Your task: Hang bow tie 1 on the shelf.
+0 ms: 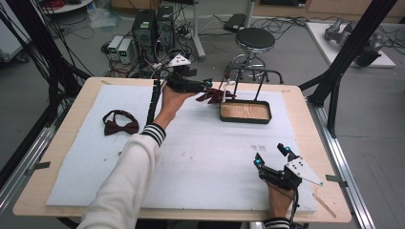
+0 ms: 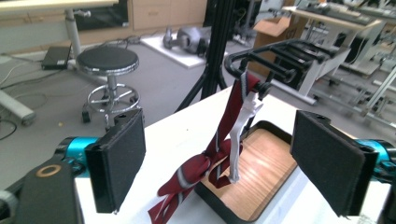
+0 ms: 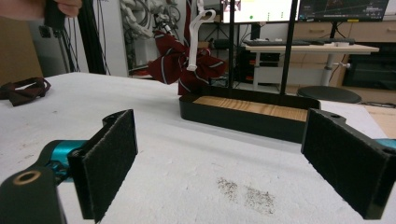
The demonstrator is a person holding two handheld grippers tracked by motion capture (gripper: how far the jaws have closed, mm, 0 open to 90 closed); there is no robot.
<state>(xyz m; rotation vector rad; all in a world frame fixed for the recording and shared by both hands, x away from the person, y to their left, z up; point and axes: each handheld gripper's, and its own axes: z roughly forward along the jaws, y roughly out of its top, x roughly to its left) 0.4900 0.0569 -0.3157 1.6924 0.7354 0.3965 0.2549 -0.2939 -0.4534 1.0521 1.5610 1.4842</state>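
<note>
A red striped bow tie (image 1: 214,96) hangs by its white strap (image 2: 238,135) from the top bar of a black rack (image 1: 253,74). The rack stands in a wooden-bottomed tray (image 1: 245,112) at the back of the table. My left gripper (image 1: 209,85) is held just left of that bow tie (image 2: 187,172), open; the tie hangs ahead of the jaws and neither pad touches it. A dark maroon bow tie (image 1: 120,123) lies flat at the left of the white mat. My right gripper (image 1: 271,155) rests near the front right, open, nothing between its pads (image 3: 107,158).
The white foam mat (image 1: 200,157) covers most of the wooden table. A black stool (image 1: 255,39), computer towers (image 1: 153,26) and cables stand on the floor behind the table. Black frame posts (image 1: 341,62) rise at the right edge.
</note>
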